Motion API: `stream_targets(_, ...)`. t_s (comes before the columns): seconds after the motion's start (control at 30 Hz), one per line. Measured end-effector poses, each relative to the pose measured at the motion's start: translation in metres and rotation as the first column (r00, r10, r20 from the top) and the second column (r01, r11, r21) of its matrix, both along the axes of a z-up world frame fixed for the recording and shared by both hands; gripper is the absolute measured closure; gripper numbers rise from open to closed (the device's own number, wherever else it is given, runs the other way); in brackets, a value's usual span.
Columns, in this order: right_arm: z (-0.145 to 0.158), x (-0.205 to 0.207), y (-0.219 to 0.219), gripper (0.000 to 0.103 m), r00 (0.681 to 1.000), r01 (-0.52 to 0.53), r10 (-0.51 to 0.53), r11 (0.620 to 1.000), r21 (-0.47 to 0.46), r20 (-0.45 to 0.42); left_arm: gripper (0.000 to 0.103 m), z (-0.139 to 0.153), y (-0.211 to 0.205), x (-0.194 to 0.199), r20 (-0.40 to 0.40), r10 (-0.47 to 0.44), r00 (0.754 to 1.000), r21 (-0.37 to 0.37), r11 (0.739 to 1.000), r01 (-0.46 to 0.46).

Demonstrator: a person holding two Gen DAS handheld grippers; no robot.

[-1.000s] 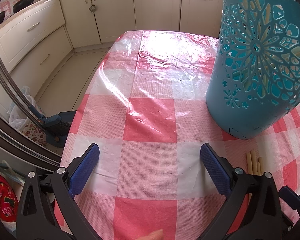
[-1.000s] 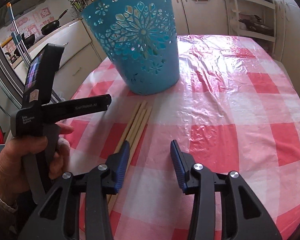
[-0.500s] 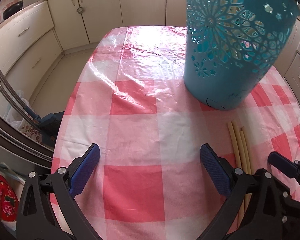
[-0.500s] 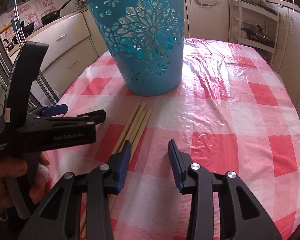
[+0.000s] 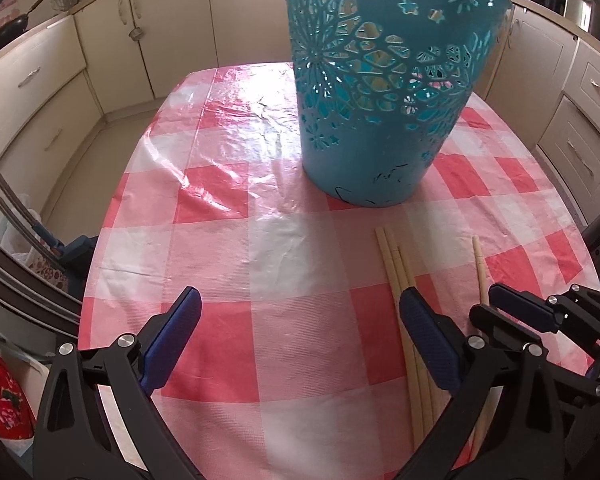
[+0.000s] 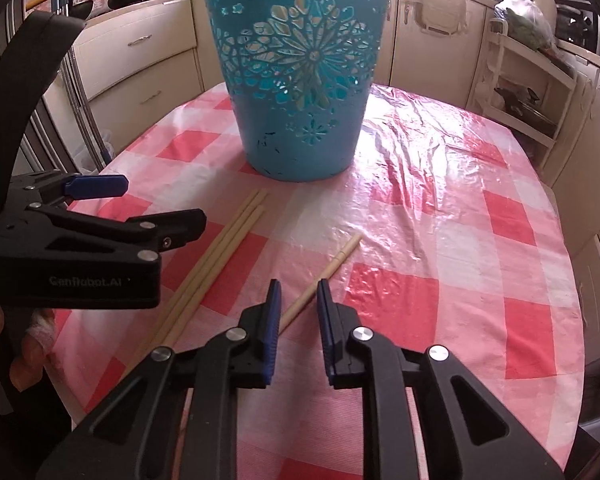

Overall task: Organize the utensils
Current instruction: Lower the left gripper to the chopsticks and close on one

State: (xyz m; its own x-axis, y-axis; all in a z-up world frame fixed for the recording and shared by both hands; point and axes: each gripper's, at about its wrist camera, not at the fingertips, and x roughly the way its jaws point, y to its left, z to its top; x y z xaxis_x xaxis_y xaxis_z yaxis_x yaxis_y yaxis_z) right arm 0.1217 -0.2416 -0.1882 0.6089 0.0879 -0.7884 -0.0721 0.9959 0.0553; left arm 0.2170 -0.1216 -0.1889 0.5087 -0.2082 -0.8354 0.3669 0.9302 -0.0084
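Observation:
A teal cut-out basket (image 5: 384,92) stands upright on the red and white checked tablecloth (image 5: 300,340); it also shows in the right wrist view (image 6: 296,76). Three pale chopsticks (image 5: 396,268) lie side by side in front of it, seen too in the right wrist view (image 6: 228,240). A single chopstick (image 6: 324,272) lies apart to their right, running between the fingers of my right gripper (image 6: 298,300), whose jaws are narrowed around it with small gaps. My left gripper (image 5: 300,320) is wide open and empty, its right finger over the three chopsticks.
Cream kitchen cabinets (image 5: 40,88) surround the table. A shelf unit (image 6: 528,92) stands at the back right. The table's left edge (image 5: 96,260) drops to the floor. The left gripper's body (image 6: 80,248) sits close to the left of the right gripper.
The right gripper has narrowed and shifted right, and one chopstick now lies apart between its fingers. The left gripper has swung right, bringing the basket and chopsticks toward the centre.

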Motion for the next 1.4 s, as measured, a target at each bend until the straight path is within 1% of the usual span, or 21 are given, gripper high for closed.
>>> stream_targets(0.07,0.0,-0.002,-0.008,0.087,1.0,0.012,-0.012,1.0,0.013,0.002,0.008,-0.001,-0.004,-0.002,-0.001,-0.007,1.0,0.01,1.0,0.007)
stream_targets(0.17,-0.001,-0.004,-0.012,0.087,1.0,0.015,-0.016,0.999,0.031,0.012,0.008,-0.003,-0.009,-0.005,-0.006,-0.012,1.0,0.026,1.0,0.012)
stream_targets(0.27,-0.001,-0.005,-0.011,0.087,1.0,0.015,-0.015,0.999,0.03,0.019,0.01,-0.006,-0.01,-0.005,-0.014,-0.007,1.0,0.037,0.999,0.008)
stream_targets(0.47,-0.001,-0.007,-0.016,0.087,0.999,0.017,-0.019,0.998,0.067,0.029,0.01,-0.008,-0.011,-0.005,-0.017,-0.009,1.0,0.041,0.999,0.01)
stream_targets(0.7,0.0,-0.007,-0.025,0.087,0.999,0.032,-0.034,0.993,0.115,0.015,0.012,-0.014,-0.015,-0.003,-0.031,-0.009,0.999,0.048,0.999,0.01)
stream_targets(0.8,0.001,-0.006,-0.028,0.087,0.999,0.043,-0.044,0.99,0.132,0.002,0.014,-0.013,-0.016,-0.002,-0.034,-0.011,0.999,0.045,0.999,0.013)
stream_targets(0.9,0.001,-0.005,-0.032,0.087,0.998,0.059,-0.057,0.987,0.15,-0.013,0.023,-0.011,-0.019,0.0,-0.027,-0.019,0.999,0.04,0.999,0.02)
stream_targets(0.93,0.001,-0.004,-0.032,0.087,0.998,0.059,-0.058,0.987,0.151,-0.016,0.03,-0.01,-0.02,0.001,-0.022,-0.026,0.999,0.036,0.999,0.026)
stream_targets(0.97,0.001,-0.003,-0.032,0.087,0.998,0.055,-0.053,0.988,0.145,-0.017,0.039,-0.009,-0.022,0.002,-0.016,-0.037,0.999,0.03,0.999,0.037)
stream_targets(1.0,0.001,-0.001,-0.031,0.087,0.999,0.047,-0.045,0.99,0.134,-0.019,0.043,-0.009,-0.024,0.002,-0.01,-0.052,0.999,0.027,0.998,0.052)
stream_targets(1.03,0.001,0.003,-0.03,0.087,0.999,0.031,-0.028,0.993,0.118,-0.023,0.054,-0.008,-0.025,0.002,-0.006,-0.065,0.998,0.02,0.998,0.065)
stream_targets(1.07,0.002,0.007,-0.027,0.088,1.0,0.004,-0.002,0.995,0.099,-0.028,0.065,-0.007,-0.026,0.002,-0.003,-0.076,0.997,0.011,0.997,0.076)
stream_targets(1.1,0.003,0.011,-0.024,0.088,0.999,-0.03,0.032,0.997,0.073,-0.033,0.071,-0.007,-0.025,0.002,-0.003,-0.083,0.997,0.001,0.997,0.083)
stream_targets(1.13,0.004,0.015,-0.021,0.088,0.997,-0.068,0.07,0.997,0.04,-0.04,0.082,-0.006,-0.023,0.002,-0.007,-0.088,0.996,-0.016,0.996,0.088)
stream_targets(1.17,0.005,0.018,-0.02,0.088,0.994,-0.099,0.099,0.995,0.014,-0.051,0.088,-0.006,-0.02,0.004,-0.017,-0.087,0.996,-0.039,0.995,0.087)
stream_targets(1.23,0.006,0.024,-0.023,0.088,0.989,-0.125,0.124,0.992,-0.007,-0.083,0.09,-0.006,-0.015,0.006,-0.022,-0.079,0.997,-0.055,0.995,0.077)
stream_targets(1.3,0.005,0.029,-0.03,0.086,0.989,-0.099,0.097,0.995,-0.005,-0.112,0.09,-0.006,-0.014,0.007,-0.025,-0.074,0.997,-0.065,0.995,0.072)
stream_targets(1.4,0.003,0.028,-0.038,0.085,0.992,-0.05,0.057,0.997,0.065,-0.11,0.09,-0.007,-0.016,0.007,-0.022,-0.061,0.998,-0.061,0.996,0.06)
